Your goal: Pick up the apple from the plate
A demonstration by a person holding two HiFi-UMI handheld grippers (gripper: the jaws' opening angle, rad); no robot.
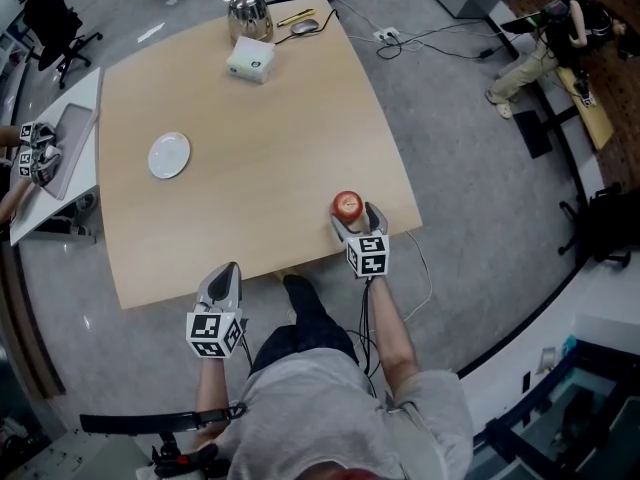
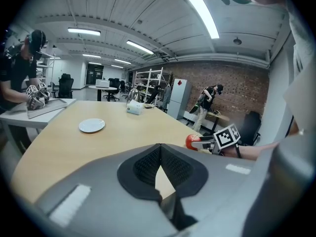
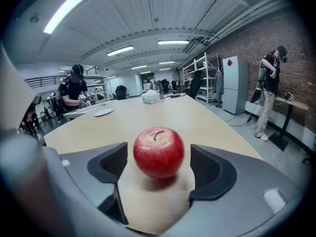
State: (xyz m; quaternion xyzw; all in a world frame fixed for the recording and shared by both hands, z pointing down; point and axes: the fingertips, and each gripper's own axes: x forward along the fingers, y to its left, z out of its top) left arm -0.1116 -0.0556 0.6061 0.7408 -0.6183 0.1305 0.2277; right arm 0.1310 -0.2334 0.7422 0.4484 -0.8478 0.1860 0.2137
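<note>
A red apple (image 1: 347,206) (image 3: 158,152) stands upright on the bare wooden table (image 1: 260,168) near its front right corner. My right gripper (image 1: 356,216) (image 3: 158,168) is open around it, with a gap showing between the apple and each pad. The white plate (image 1: 169,155) (image 3: 103,112) lies empty at the table's left side, far from the apple. My left gripper (image 1: 228,273) (image 2: 157,149) is shut with nothing in it and hangs over the table's front edge. The left gripper view also shows the plate (image 2: 92,125) and the apple (image 2: 192,141) in the right jaws.
A metal kettle (image 1: 248,13) and a white box (image 1: 250,60) stand at the table's far edge. A small white side table (image 1: 62,153) stands to the left, where another person's hands work. Cables lie on the floor at the right.
</note>
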